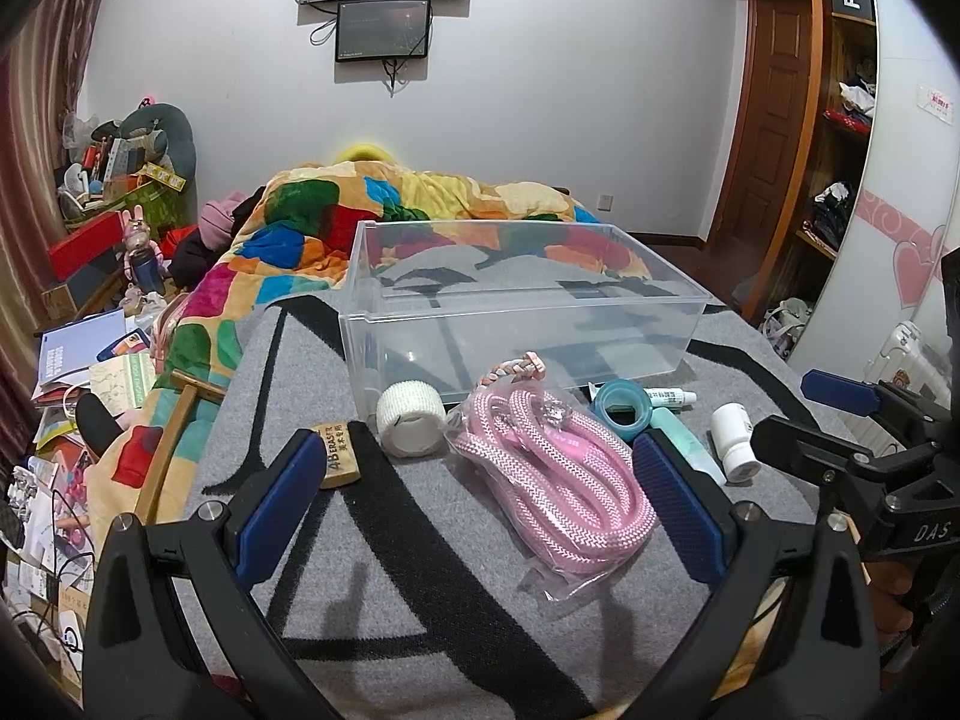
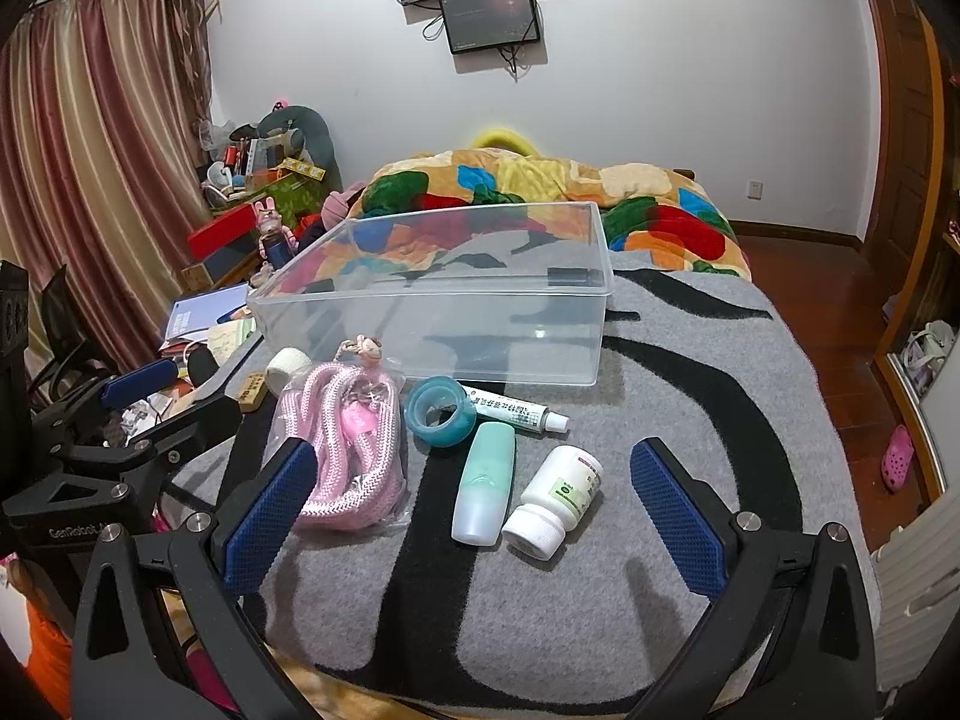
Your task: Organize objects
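Observation:
A clear plastic bin (image 1: 654, 354) (image 2: 594, 330) stands empty on the grey bed cover. In front of it lie a white tape roll (image 1: 411, 417) (image 2: 288, 366), a bagged pink rope (image 1: 558, 480) (image 2: 354, 450), a teal tape roll (image 1: 621, 411) (image 2: 441, 411), a white tube (image 2: 519, 414), a mint bottle (image 2: 486, 492), a white pill bottle (image 1: 735, 441) (image 2: 555, 501) and a wooden block (image 1: 339, 456) (image 2: 252, 393). My left gripper (image 1: 474, 504) is open over the rope. My right gripper (image 2: 474, 516) is open around the mint bottle and pill bottle.
A colourful quilt (image 1: 336, 222) lies behind the bin. A cluttered floor and shelves (image 1: 90, 324) are to the left. A wardrobe (image 1: 840, 180) and wooden floor (image 2: 840, 324) are to the right. The other gripper shows at each view's side (image 1: 840, 414) (image 2: 144, 396).

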`<state>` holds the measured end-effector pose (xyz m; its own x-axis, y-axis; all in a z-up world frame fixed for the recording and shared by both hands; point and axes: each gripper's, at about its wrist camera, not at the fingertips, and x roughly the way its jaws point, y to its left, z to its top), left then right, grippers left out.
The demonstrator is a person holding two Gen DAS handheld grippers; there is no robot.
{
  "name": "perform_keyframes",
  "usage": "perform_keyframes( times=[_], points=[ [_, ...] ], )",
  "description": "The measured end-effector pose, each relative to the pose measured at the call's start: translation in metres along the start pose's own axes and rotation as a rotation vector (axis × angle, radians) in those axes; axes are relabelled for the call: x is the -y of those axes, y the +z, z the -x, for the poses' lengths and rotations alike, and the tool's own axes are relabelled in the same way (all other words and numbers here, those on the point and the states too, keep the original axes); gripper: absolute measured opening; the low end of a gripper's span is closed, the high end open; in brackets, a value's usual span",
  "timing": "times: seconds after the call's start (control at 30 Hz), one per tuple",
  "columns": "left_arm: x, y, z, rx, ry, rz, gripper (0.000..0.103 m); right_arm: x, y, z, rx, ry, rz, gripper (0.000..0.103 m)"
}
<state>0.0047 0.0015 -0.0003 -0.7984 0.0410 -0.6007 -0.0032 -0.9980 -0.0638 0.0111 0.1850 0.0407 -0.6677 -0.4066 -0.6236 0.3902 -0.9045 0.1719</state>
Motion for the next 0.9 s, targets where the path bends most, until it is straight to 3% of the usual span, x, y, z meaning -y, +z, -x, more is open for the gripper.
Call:
perform_keyframes(
  times=[0.9],
  points=[
    [0.0001,0.0009,0.0031,0.003,0.001,0.001,0.103,-0.0026,-0.0012,0.001,-0.001,0.006,-0.002,0.103]
  ],
)
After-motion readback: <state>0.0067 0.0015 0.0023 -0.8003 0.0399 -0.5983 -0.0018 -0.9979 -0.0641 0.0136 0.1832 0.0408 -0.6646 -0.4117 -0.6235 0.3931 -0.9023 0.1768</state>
